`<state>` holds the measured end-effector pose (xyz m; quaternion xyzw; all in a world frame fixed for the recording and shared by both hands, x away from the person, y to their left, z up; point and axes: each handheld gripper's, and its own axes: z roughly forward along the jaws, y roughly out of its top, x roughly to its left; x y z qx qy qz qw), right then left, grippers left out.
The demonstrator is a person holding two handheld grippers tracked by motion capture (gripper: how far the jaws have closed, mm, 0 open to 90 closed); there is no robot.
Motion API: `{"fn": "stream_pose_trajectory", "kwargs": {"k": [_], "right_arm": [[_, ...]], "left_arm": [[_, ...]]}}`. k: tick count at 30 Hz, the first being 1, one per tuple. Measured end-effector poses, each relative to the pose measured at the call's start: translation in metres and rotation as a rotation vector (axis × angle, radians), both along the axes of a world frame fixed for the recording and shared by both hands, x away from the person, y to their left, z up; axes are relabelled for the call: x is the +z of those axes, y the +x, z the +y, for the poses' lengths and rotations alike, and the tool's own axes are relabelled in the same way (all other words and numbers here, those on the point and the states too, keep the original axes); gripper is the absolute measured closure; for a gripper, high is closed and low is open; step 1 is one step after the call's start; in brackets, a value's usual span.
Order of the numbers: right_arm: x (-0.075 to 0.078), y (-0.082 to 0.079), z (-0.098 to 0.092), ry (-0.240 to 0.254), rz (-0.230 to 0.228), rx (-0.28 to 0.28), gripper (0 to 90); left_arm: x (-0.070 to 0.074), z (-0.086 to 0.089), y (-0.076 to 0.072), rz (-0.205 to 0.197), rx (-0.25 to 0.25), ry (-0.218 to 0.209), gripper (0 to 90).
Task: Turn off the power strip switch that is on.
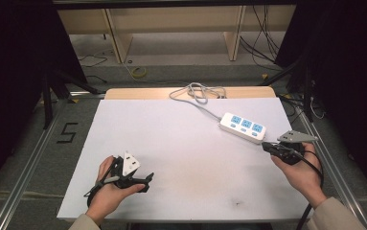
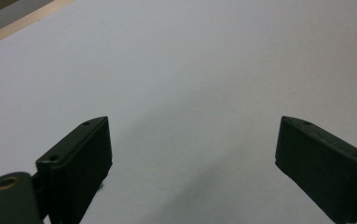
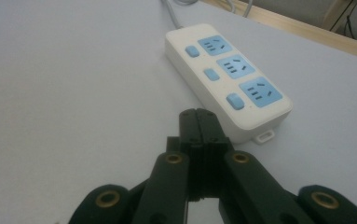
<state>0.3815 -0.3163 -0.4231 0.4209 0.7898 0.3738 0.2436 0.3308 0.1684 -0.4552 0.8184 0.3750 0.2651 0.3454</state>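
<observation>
The power strip (image 3: 226, 77) lay at the right rear of the white tabletop (image 1: 181, 158), its cable (image 1: 198, 93) coiled behind; a rigid, light, smooth plastic body, best pinched across its narrow sides; the right gripper (image 3: 198, 122), jaws pressed together, pointed at its near end; the left gripper (image 2: 192, 158) rested apart, jaws spread.

Only legible mark: black "5" (image 1: 67, 132) on floor left of table.

We see a white table top (image 1: 181, 158) under the claws; beyond it a grey floor (image 1: 171, 52), pale wooden shelving (image 1: 171, 21) and dark curtains (image 1: 8, 57) either side.
</observation>
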Motion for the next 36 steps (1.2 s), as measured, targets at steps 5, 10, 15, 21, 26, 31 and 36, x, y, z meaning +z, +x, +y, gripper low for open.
{"fn": "stream_pose_trajectory", "kwargs": {"k": [5,10,15,21,26,31,36], "right_arm": [[0.000,0.008,0.001,-0.003,0.006,-0.012,90.0],[0.000,0.016,0.004,-0.012,0.008,-0.014,90.0],[0.001,0.023,0.007,-0.015,0.010,-0.018,90.0],[0.001,0.030,0.010,-0.022,0.013,-0.019,90.0],[0.001,0.037,0.012,-0.033,0.016,-0.028,90.0],[0.000,0.043,0.013,-0.038,0.024,-0.031,90.0],[-0.002,0.051,0.015,-0.043,0.036,-0.035,90.0]], "left_arm": [[0.000,0.000,0.000,0.001,-0.001,0.002,10.3],[0.000,0.000,0.000,-0.002,-0.001,0.002,10.3],[0.000,0.000,0.000,-0.004,0.003,-0.003,10.4],[0.000,0.000,0.000,0.001,0.001,0.002,10.5],[0.000,0.000,0.001,-0.004,0.004,-0.003,10.5],[0.000,0.000,0.000,-0.004,0.004,-0.004,10.5],[0.000,0.000,0.000,-0.004,0.004,-0.007,10.6]]}}
